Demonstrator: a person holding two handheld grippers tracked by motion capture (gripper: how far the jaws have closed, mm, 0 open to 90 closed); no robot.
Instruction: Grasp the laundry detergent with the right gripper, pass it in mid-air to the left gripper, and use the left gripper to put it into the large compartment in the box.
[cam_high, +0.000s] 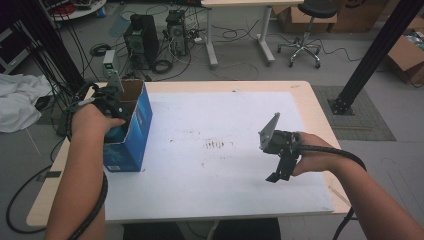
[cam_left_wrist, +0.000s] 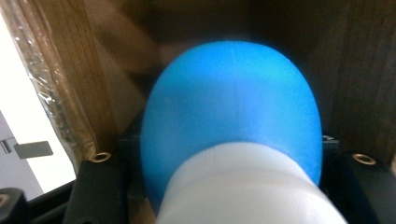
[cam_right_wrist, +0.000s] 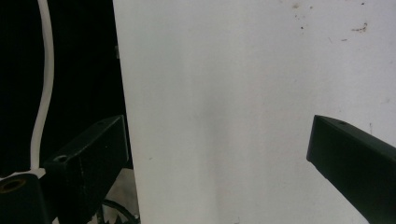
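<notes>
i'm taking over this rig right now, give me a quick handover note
Left gripper: reaching into the open top of the blue box at the table's left side, jaws shut on a blue and white object inside the cardboard walls.
Right gripper: jaws open, nothing between them, hovering over the white tabletop near its right side.
Done: the object is gripped.
Left: whether it goes in or comes out cannot be told; finish that move, probably by lifting it clear, right gripper ready to steady the box.

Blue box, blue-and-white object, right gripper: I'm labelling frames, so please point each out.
Blue box (cam_high: 141, 120), high view, its right outer wall.
Blue-and-white object (cam_left_wrist: 231, 102), left gripper view, its rounded blue end.
Right gripper (cam_high: 276, 176), high view, between its jaw tips.
</notes>
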